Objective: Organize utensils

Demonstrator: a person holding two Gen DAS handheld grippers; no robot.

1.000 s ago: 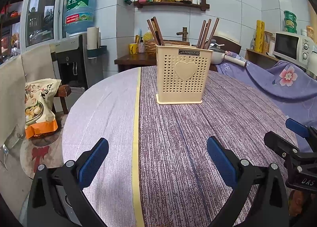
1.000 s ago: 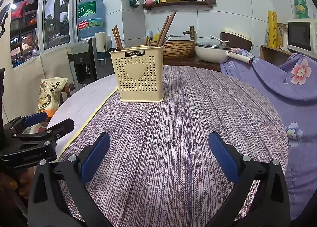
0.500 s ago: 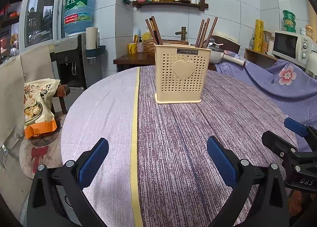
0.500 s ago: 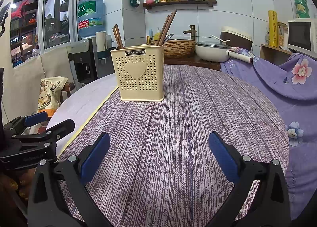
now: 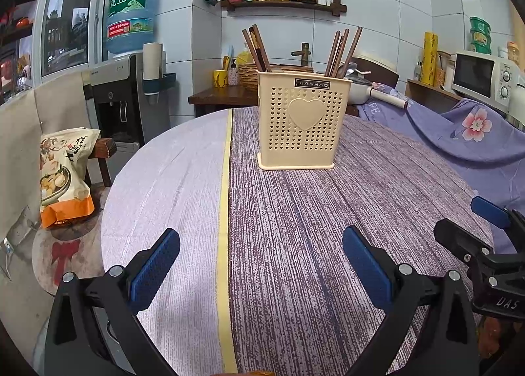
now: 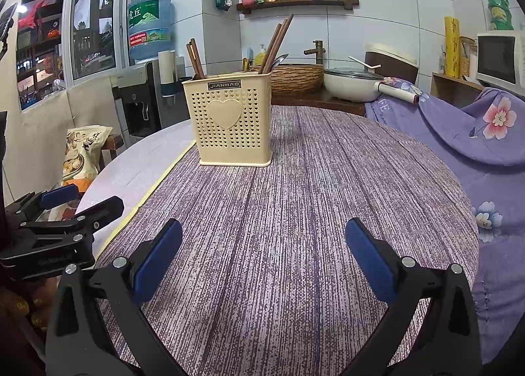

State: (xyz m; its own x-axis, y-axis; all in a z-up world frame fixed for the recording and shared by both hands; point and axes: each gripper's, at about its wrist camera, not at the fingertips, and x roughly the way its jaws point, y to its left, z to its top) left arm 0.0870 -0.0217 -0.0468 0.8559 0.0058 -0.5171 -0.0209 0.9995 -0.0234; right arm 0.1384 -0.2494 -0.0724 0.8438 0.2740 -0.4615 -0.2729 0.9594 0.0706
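Observation:
A cream perforated utensil holder (image 5: 300,123) with a heart on its front stands upright at the far middle of the round table (image 5: 164,185). It also shows in the right wrist view (image 6: 231,121). Brown chopsticks (image 5: 257,48) lean in its left part and more chopsticks (image 5: 343,51) with a spoon in its right part. My left gripper (image 5: 261,259) is open and empty, low over the near table edge. My right gripper (image 6: 262,256) is open and empty, beside it on the right, and shows in the left view (image 5: 472,228).
A purple striped cloth (image 6: 311,198) covers most of the table. A snack bag (image 5: 64,176) sits on a stool at left. A water dispenser (image 5: 128,57), a counter with a white pan (image 6: 352,84), and a flowered purple cover (image 6: 485,133) at right surround the table.
Both grippers stay open and empty. The views have shifted slightly, and the holder sits a little lower in the left view.

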